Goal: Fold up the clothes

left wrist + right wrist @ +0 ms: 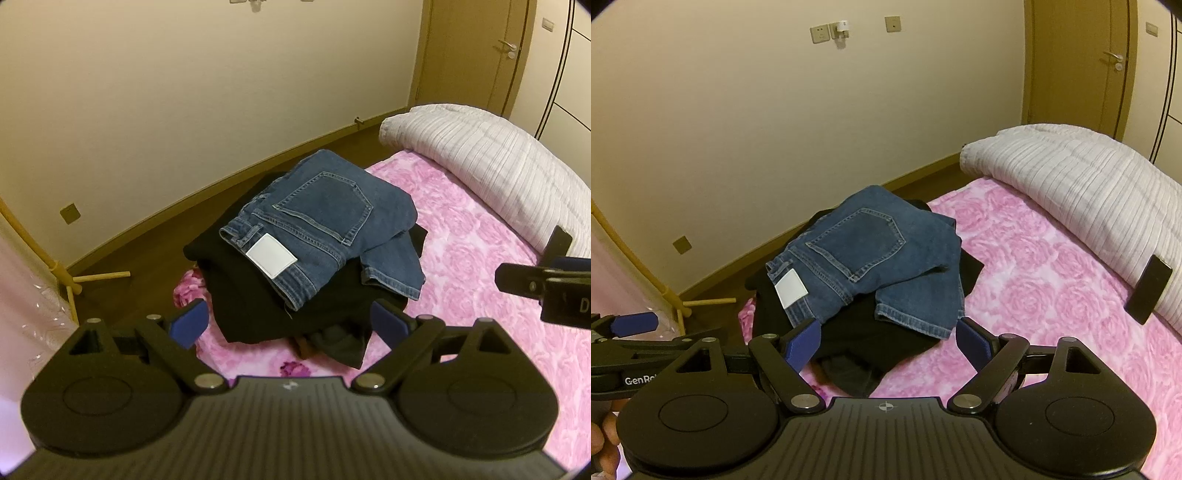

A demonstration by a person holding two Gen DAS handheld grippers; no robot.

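We see the pink bed (480,266), a rolled striped quilt (491,158) along its far side. Near its corner, folded jeans (325,221) lie on black clothes (255,302). Our left gripper (291,325) and right gripper (886,345) hover spread, empty, nearside.

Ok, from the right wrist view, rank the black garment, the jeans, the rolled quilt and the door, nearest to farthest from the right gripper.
From the right gripper:
1. Black garment, just ahead, under the jeans.
2. Jeans, on top of it.
3. Rolled quilt, far right on the bed.
4. Door, back right corner.
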